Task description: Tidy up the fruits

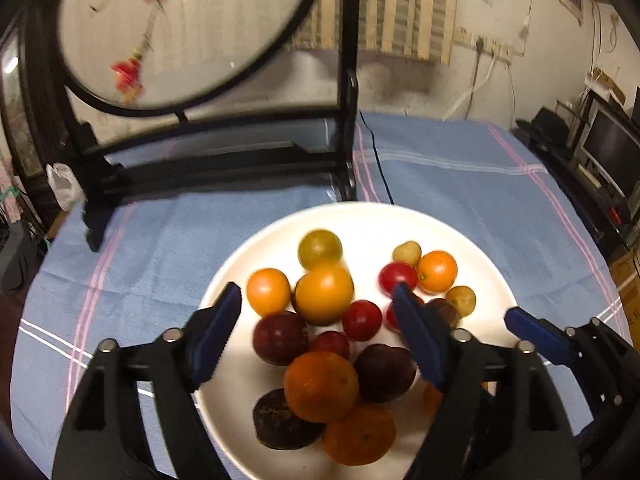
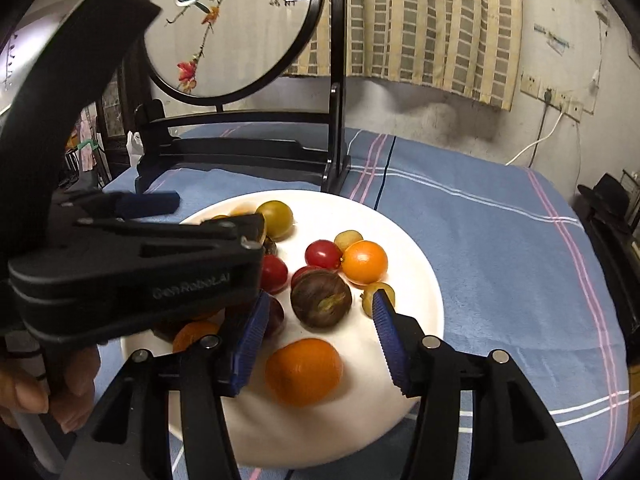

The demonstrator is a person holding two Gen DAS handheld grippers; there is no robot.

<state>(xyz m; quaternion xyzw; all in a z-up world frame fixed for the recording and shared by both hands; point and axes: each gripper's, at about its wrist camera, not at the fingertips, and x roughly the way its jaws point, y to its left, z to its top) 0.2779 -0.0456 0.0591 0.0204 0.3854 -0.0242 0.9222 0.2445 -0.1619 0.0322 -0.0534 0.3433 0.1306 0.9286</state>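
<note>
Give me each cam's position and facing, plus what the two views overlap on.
Left wrist: on the left gripper, angled down at the white plate of fruit; own open blue-padded fingers frame it, right gripper's fingertip at right.
Right wrist: on the right gripper, angled down at the plate's right side and an orange; own open fingers, the left gripper's body and the hand gripping it at left.
Shared: plate, blue tablecloth, round embroidered screen, curtain.
</note>
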